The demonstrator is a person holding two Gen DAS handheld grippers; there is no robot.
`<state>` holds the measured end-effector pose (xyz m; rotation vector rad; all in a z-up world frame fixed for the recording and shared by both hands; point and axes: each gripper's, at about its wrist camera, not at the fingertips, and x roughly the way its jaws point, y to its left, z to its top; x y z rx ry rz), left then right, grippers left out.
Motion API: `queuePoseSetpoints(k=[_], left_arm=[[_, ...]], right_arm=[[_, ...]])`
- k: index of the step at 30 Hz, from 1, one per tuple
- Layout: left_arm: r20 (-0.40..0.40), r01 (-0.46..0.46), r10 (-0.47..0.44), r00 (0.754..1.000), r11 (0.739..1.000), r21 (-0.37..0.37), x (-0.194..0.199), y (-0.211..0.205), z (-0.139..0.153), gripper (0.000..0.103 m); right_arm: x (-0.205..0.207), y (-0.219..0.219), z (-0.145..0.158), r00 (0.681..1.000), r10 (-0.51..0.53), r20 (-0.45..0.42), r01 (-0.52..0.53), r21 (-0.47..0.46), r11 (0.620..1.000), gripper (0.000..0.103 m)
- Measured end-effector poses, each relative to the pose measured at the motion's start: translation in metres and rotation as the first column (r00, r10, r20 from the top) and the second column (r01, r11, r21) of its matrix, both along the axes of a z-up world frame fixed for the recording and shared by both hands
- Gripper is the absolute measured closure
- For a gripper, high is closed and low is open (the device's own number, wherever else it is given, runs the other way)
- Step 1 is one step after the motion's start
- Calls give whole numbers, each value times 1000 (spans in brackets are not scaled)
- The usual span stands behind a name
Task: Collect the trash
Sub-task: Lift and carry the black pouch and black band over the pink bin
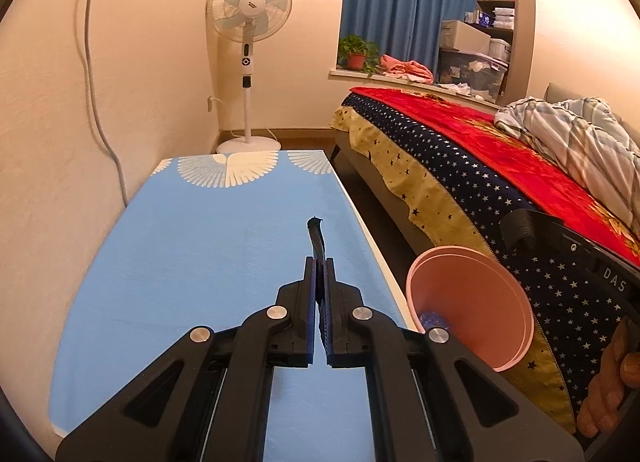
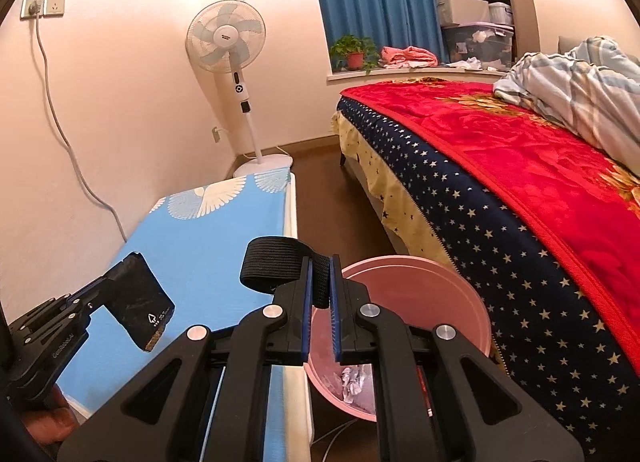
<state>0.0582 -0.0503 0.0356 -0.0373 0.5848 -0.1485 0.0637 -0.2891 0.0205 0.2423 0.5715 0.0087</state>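
The left gripper (image 1: 319, 282) is clamped on a flat black wrapper (image 2: 140, 302) held above the blue table (image 1: 192, 246). The right gripper (image 2: 320, 286) is clenched on a black elastic strap (image 2: 272, 262) directly over the pink bin (image 2: 420, 294), which stands at about four o'clock from the table, between it and the bed (image 2: 520, 198). This looks like the drop-off step: next, each hand needs to be over the bin's mouth before letting go. A fan (image 1: 248, 10) stands at twelve o'clock.

Blue-covered table (image 1: 180, 262); pink bin (image 2: 420, 302) on floor (image 2: 320, 198) beside it.
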Motion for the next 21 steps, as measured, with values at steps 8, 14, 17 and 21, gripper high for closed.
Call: queuePoseSetpoints(k=[8, 14, 17, 21], left_arm=[[-2, 9, -9, 1000, 1000, -4, 0, -7, -6, 100], [-3, 19, -19, 1000, 1000, -10, 5, -16, -11, 100], [-4, 27, -27, 1000, 1000, -15, 8, -21, -12, 100], [-5, 37, -37, 999, 999, -22, 11, -27, -15, 100]], right_arm=[[-1, -7, -5, 1000, -29, -6, 28, -16, 999, 95], [2, -13, -9, 999, -52, -9, 52, -35, 998, 95], [2, -16, -11, 998, -64, -10, 64, -53, 997, 95], [3, -24, -14, 996, -89, -16, 88, -54, 995, 95]])
